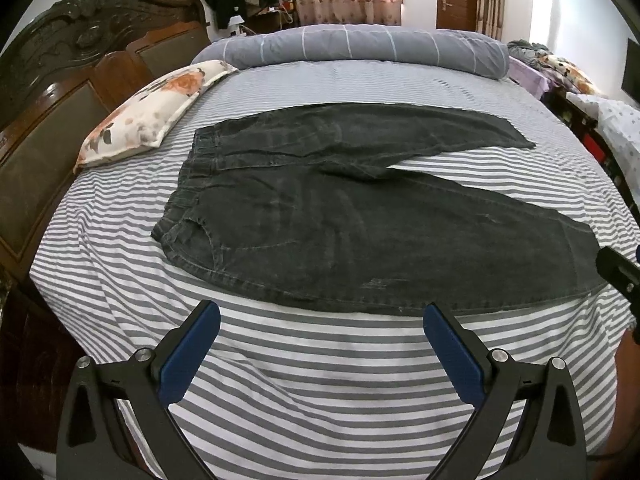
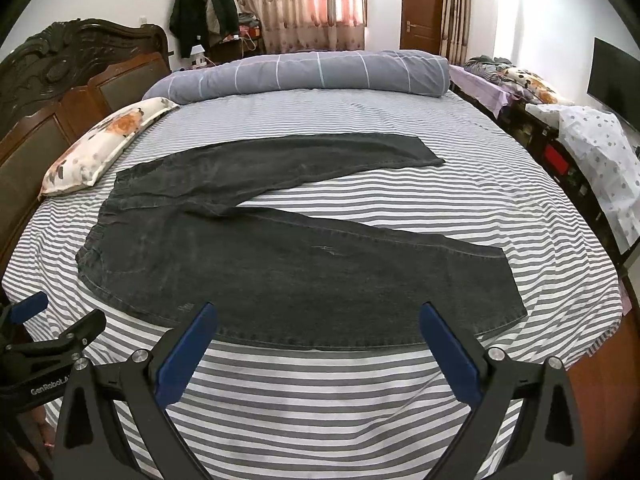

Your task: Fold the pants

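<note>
On the bed (image 1: 120,280), pants (image 1: 360,232) lie flat, legs spread, unfolded; both grippers (image 1: 320,312) (image 2: 318,312) gape wide, empty.

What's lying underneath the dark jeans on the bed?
The dark grey denim jeans lie flat on a grey-and-white striped bedsheet. Whatever is directly beneath the fabric is covered.
</note>
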Demonstrator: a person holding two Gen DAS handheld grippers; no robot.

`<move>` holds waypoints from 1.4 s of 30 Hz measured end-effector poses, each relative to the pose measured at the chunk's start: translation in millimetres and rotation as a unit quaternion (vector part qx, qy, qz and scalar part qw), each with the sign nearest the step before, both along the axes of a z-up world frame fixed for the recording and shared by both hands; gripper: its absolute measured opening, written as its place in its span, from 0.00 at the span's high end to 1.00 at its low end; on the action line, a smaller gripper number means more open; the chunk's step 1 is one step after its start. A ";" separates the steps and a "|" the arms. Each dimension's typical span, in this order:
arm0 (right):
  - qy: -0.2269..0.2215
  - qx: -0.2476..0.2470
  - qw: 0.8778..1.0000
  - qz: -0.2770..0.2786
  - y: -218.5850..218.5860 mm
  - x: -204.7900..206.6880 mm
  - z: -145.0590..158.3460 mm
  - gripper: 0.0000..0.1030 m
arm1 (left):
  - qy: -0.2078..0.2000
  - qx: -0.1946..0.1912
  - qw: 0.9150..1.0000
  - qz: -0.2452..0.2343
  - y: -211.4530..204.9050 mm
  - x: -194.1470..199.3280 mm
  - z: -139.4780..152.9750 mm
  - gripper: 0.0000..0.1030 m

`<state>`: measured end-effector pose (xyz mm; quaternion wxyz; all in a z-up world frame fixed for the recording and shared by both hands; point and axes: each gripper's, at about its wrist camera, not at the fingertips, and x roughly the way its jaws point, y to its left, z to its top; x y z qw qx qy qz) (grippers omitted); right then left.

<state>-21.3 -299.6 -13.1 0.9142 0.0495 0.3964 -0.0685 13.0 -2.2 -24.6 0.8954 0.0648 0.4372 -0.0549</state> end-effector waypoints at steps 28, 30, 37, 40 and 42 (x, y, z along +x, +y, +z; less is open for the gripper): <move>0.018 0.011 1.000 -0.003 -7.3 4.5 -10.0 0.03 | 0.012 0.021 1.000 -0.005 -4.6 4.4 -10.1 0.02; 0.018 0.009 1.000 -0.004 -7.3 4.2 -10.0 0.04 | 0.015 0.023 1.000 -0.002 -4.4 5.1 -10.0 0.02; 0.019 0.010 1.000 -0.004 -8.4 3.9 -11.7 0.05 | 0.015 0.025 1.000 0.001 -4.4 6.7 -8.5 0.02; 0.019 0.011 1.000 -0.004 -8.6 3.7 -12.4 0.06 | 0.013 0.028 1.000 0.001 -4.7 7.2 -7.9 0.02; 0.020 0.010 1.000 -0.004 -8.7 4.4 -11.0 0.06 | 0.012 0.028 1.000 0.001 -4.7 7.1 -7.4 0.02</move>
